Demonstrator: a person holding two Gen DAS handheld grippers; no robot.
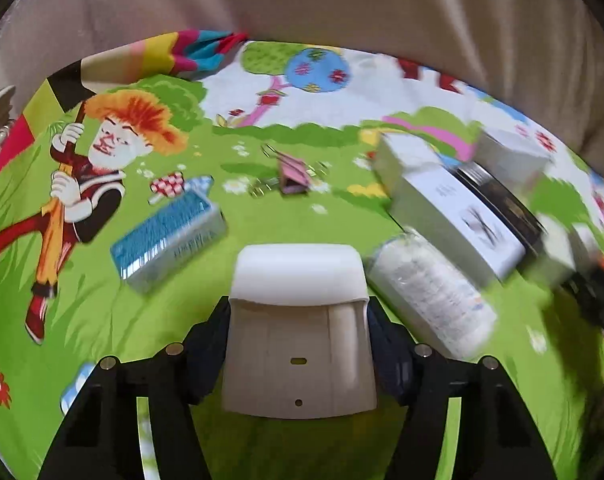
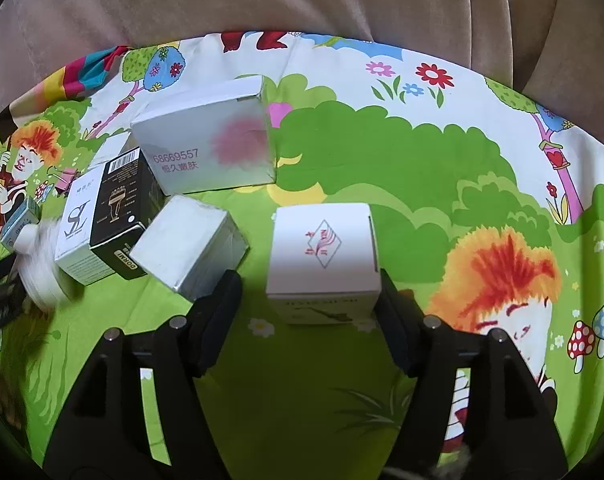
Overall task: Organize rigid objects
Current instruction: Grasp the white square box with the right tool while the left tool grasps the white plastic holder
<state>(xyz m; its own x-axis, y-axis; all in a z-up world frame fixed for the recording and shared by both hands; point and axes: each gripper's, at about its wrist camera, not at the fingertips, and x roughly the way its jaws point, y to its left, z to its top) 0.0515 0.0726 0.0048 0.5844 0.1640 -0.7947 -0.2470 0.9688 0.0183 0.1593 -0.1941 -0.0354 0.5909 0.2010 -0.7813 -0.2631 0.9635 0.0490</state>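
Left tongs (image 1: 300,320) clenched on tall white plastic cap or bottle top (image 1: 300,332), held above bright cartoon-print cloth (image 1: 262,224). Right tongs (image 2: 307,312) released, straddling small white cardboard box w/ red diamond logo (image 2: 323,250); left pad clear, right one close. Largest grey-white box w/ red digits (image 2: 206,140) sits behind, clear bottle (image 1: 433,296) beside left tongs. Risk: right pad nudges small box askew while backing off.

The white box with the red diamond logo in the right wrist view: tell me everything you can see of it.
The white box looks like a small closed cardboard carton, roughly cubic, with a red diamond emblem on its top face and dark print on its near side. It sits upright on the cartoon-print cloth, apart from the other boxes. It lies between the right gripper's fingers; the right finger is at its edge, the left stands clear.
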